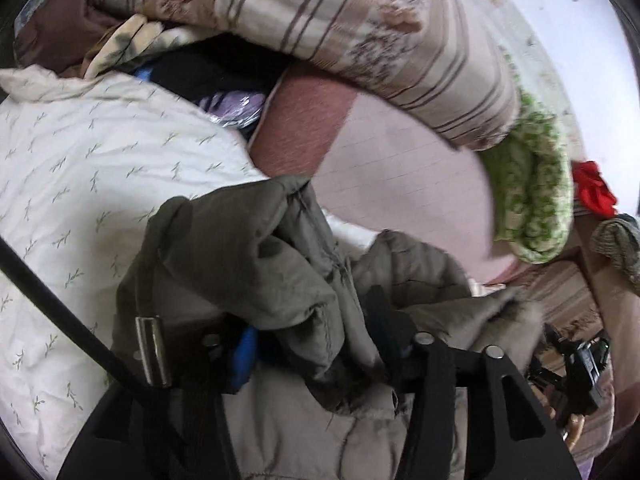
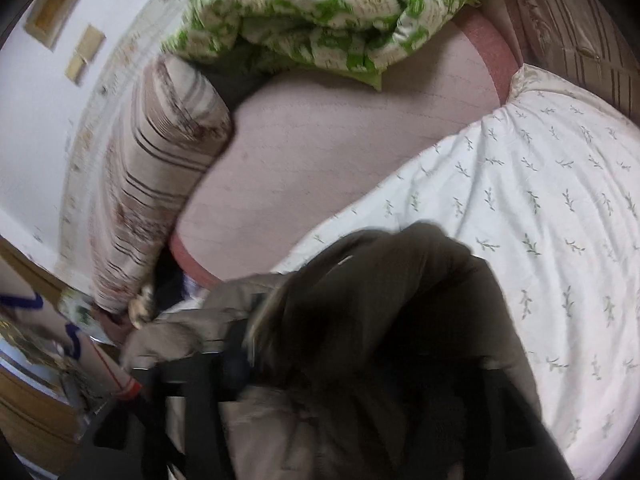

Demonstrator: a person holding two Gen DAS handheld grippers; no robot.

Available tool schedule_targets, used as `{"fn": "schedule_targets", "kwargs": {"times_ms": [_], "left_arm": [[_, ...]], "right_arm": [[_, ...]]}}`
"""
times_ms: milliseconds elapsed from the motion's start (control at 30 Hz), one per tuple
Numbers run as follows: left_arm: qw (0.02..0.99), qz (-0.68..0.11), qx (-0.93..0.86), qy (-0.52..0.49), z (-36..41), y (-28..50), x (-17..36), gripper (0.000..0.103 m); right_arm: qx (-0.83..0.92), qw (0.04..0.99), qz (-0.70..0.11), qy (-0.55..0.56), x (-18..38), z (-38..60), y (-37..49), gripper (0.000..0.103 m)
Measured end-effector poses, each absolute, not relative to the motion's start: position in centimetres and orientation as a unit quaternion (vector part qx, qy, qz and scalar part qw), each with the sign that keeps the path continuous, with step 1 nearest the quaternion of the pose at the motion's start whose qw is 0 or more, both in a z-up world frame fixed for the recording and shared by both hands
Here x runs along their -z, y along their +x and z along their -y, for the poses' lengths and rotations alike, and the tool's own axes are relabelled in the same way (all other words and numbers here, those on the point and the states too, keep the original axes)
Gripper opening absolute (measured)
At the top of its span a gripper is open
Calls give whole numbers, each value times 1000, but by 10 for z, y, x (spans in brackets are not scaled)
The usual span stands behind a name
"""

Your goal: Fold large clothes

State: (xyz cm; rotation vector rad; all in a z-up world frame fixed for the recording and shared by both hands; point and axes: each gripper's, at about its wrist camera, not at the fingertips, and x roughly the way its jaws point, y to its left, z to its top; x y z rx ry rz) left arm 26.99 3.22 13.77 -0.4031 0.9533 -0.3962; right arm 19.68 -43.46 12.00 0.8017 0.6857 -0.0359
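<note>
An olive-grey padded coat (image 1: 256,264) with a fur-trimmed edge is bunched over my left gripper (image 1: 316,348). The fingers are shut on a fold of it, with a blue pad (image 1: 244,356) showing at the left finger. In the right wrist view the same coat (image 2: 384,304) is heaped over my right gripper (image 2: 340,364) and hides most of its fingers, which appear shut on the cloth. The coat is held over a white quilt with a leaf print (image 1: 80,184), which also shows in the right wrist view (image 2: 540,208).
The bed has a pink sheet (image 1: 400,168) (image 2: 320,152). A striped beige duvet (image 1: 360,32) (image 2: 160,160) and a green-patterned quilt (image 1: 532,200) (image 2: 340,12) lie piled along the far side. Dark clothes (image 1: 224,72) lie by the duvet. A red item (image 1: 592,192) sits at the right.
</note>
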Motion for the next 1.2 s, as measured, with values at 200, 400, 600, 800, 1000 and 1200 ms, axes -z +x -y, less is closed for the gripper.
{"fn": "schedule_targets", "kwargs": {"times_ms": [200,400,600,800,1000,1200], "left_arm": [[863,-417,199,-204,-35,252,-170,64],[888,-368,190,-199,-49,233,-208,75],[904,-381,159,-107,-23,223,-203,76],[895,-412,162,-56,21,236,-162,76],[881,-460,111,-30,45,285,-95,76],[876,-463,106,-83,29,309,-67,80]], "right_arm": [[27,895,-304,325,-159,417,185,103],[25,931,-301,204,-189,372,163,103],[-2,934,-347,84,-175,306,168,57],[-17,918,-391,56,-127,262,213,45],[19,906,-420,47,-80,266,270,48],[19,904,-423,53,-49,273,291,55]]}}
